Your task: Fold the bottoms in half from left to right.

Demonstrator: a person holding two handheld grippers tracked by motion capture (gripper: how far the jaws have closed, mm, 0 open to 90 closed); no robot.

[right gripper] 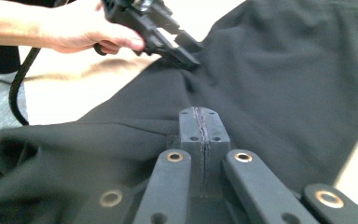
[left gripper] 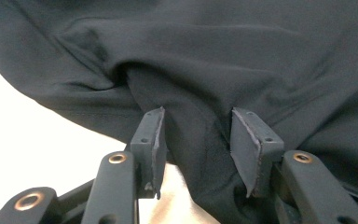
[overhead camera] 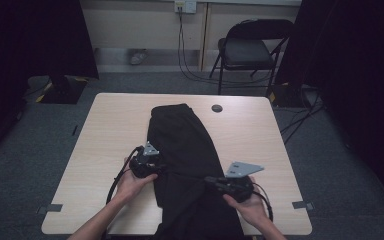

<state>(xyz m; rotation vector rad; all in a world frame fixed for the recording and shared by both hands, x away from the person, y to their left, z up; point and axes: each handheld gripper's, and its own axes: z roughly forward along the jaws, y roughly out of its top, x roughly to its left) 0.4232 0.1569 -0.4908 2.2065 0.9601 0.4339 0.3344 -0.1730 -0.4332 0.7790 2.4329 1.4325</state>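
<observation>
A black garment (overhead camera: 180,135) lies lengthwise on the light wooden table (overhead camera: 115,125), with its near end hanging over the front edge. My left gripper (overhead camera: 159,169) is at the garment's left edge. In the left gripper view its jaws (left gripper: 200,135) stand apart with a raised fold of the cloth (left gripper: 214,56) between them, and a gap shows beside the left pad (left gripper: 151,140). My right gripper (overhead camera: 209,179) is over the garment's right side and points left. Its pads (right gripper: 200,121) are pressed together over the cloth (right gripper: 284,70), with nothing visible between them. Farther off there, the left gripper (right gripper: 186,58) rests on puckered cloth.
A small black round cap (overhead camera: 217,108) sits in the tabletop near the far edge. Grey tape marks (overhead camera: 55,207) lie at the table's near corners. A black folding chair (overhead camera: 247,50) and floor cables stand behind the table. Dark curtains hang on both sides.
</observation>
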